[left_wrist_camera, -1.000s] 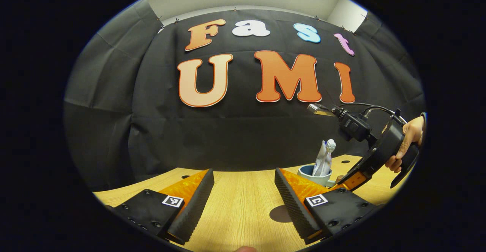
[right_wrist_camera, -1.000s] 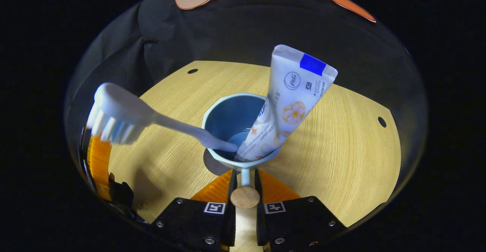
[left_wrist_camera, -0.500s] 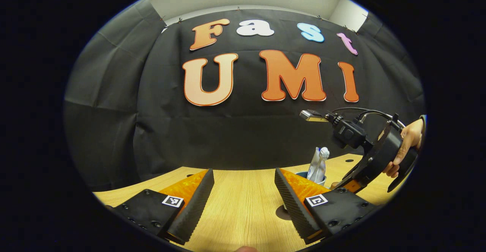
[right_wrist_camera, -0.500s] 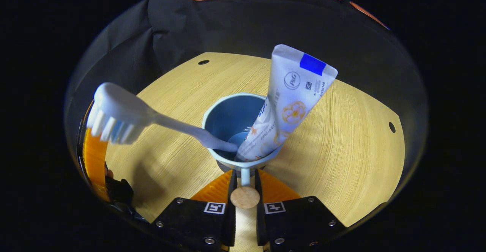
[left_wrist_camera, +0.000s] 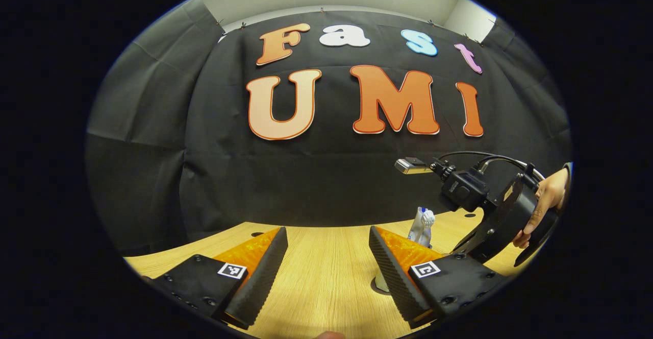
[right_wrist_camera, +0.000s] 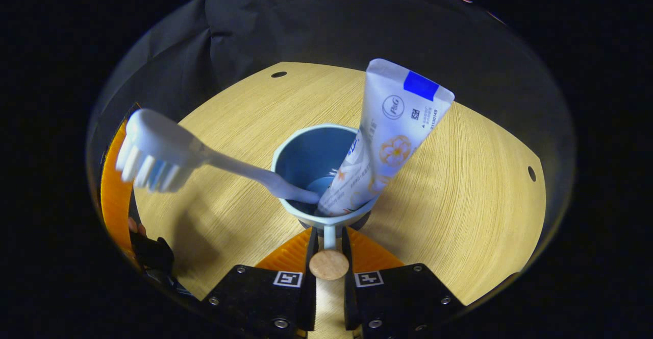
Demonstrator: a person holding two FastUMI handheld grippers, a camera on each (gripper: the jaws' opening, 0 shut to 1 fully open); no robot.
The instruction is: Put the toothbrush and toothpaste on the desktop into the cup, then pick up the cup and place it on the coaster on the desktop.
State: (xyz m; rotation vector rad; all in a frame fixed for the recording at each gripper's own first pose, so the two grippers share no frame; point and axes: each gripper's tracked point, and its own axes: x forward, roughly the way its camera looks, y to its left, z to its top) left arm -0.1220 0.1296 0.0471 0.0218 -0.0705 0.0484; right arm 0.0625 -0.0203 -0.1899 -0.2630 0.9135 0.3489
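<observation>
Right gripper (right_wrist_camera: pixel 326 242) fingers clamped my pale blue plastic cup's (right_wrist_camera: pixel 311 163) handle so the white toothbrush (right_wrist_camera: pixel 204 158) and toothpaste tube (right_wrist_camera: pixel 390 140) stayed inside, above mid-desktop (right_wrist_camera: pixel 459 201); my left gripper (left_wrist_camera: pixel 326 257) waited, fingers apart.

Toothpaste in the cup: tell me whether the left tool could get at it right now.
Probably yes. The left tool is open and holds nothing, and the toothpaste sticks up well above the cup rim, though the right tool grips the cup's handle nearby.

Blue cup (right_wrist_camera: pixel 311 165) upright, handle pinched between jaws, white toothbrush (right_wrist_camera: pixel 168 155) and toothpaste (right_wrist_camera: pixel 387 140) leaning inside
</observation>
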